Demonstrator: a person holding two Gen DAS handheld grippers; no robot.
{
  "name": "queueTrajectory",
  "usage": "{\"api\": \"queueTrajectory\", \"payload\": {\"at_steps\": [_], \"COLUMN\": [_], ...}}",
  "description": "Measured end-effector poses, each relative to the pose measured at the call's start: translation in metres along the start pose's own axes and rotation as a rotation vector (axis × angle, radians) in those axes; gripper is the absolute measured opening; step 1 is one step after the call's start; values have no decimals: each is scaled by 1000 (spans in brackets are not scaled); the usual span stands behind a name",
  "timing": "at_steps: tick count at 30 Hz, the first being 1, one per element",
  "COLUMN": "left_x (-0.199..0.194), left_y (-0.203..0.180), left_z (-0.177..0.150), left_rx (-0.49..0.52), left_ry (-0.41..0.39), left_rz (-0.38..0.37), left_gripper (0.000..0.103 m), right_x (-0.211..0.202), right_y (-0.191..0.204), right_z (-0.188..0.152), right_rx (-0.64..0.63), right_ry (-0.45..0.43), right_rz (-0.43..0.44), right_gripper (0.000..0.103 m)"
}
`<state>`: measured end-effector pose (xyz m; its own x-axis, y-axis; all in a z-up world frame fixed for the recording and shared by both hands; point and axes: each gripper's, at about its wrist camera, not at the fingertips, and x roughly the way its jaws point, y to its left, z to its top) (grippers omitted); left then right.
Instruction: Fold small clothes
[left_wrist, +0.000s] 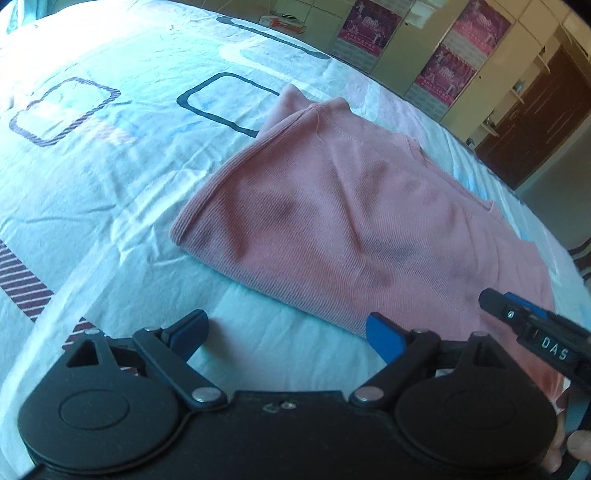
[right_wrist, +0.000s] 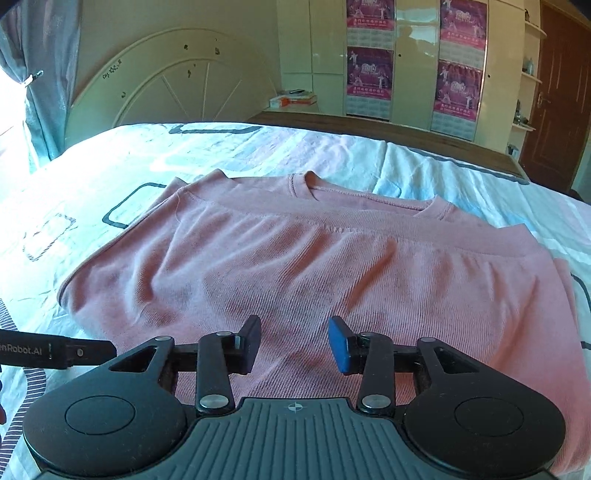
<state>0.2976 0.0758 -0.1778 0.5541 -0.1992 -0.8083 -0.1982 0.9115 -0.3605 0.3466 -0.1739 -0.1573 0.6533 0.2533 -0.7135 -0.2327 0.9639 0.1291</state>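
Left gripper (left_wrist: 286, 334), bottom centre of the left wrist view: tilted downward over the bedsheet (left_wrist: 110, 184), jaws spread wide with nothing between them, its right blue pad at the near hem of the pink shirt (left_wrist: 332, 221). Right gripper (right_wrist: 295, 341), bottom centre of the right wrist view: also pitched downward, jaws partly apart above the shirt's near portion; no cloth is pinched. The pink shirt (right_wrist: 314, 266) lies folded on the sheet, its long axis running left to right across the right wrist view, collar toward the upper part of the frame, facing the wardrobe (right_wrist: 406, 74). A fingertip (left_wrist: 580, 445) shows at the lower right of the left wrist view.
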Motion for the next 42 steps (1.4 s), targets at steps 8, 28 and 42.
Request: {"api": "queueTrajectory", "payload": {"at_steps": [8, 28, 42], "left_x": [16, 51, -1], "left_y": [12, 19, -136], "left_z": [15, 52, 55], "left_rx": [-102, -200, 201], "left_ry": [-106, -207, -331], "left_rz": [-169, -253, -313], "left_gripper": [92, 16, 11], "right_x": [6, 38, -15], "right_y": [-4, -5, -64], "right_z": [2, -6, -1], "right_rx": [43, 21, 191], "right_ry": [1, 10, -74], "right_rz": [-59, -181, -52], "right_gripper": [41, 44, 46]}}
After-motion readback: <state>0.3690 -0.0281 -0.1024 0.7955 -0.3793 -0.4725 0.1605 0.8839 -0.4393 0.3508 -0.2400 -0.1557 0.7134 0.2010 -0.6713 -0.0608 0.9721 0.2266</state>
